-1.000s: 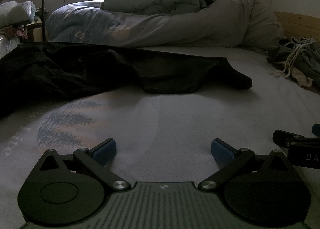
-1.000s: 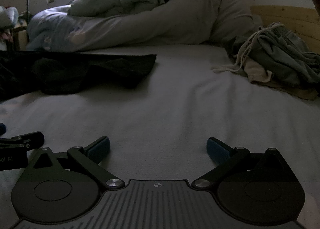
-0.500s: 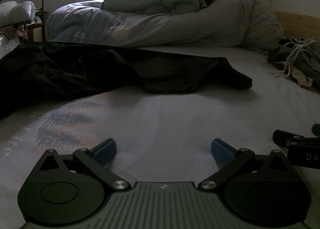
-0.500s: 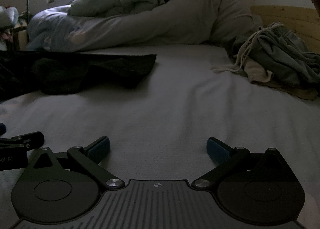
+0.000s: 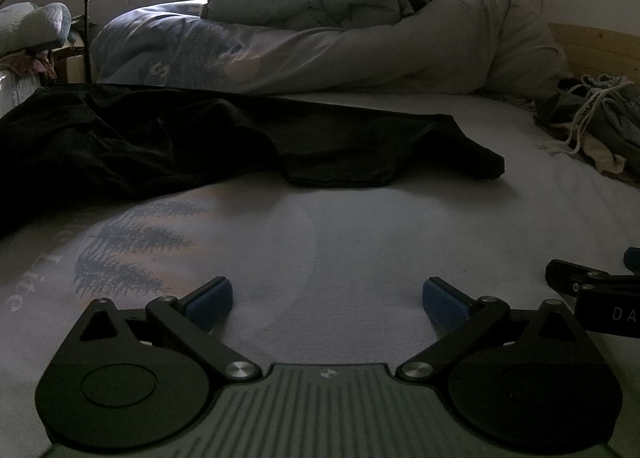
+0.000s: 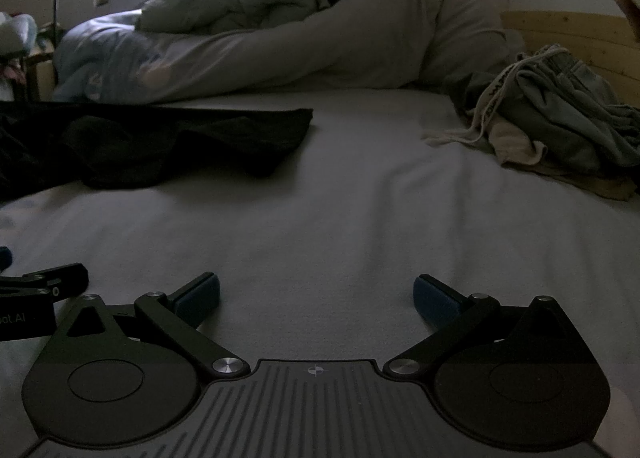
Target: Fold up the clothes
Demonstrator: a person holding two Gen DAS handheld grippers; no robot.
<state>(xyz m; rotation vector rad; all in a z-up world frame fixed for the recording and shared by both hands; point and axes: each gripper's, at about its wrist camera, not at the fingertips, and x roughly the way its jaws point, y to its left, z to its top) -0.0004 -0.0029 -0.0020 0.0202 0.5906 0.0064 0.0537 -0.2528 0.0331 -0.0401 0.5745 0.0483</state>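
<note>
Left claw (image 5: 327, 300) spread wide, empty, low over bed (image 5: 360, 226), right claw (image 6: 316, 296) likewise spread and empty, black garment (image 5: 168, 138) ahead-left of both, untouched, grey clothes pile (image 6: 560, 118) ahead-right.

A bed with a pale sheet (image 5: 360, 226) printed with blue trees carries a black garment (image 5: 192, 138) spread at its left, a crumpled grey drawstring garment (image 6: 560, 122) at its right by the wooden board, and a bunched grey-blue duvet (image 5: 320, 38) along the far side.
</note>
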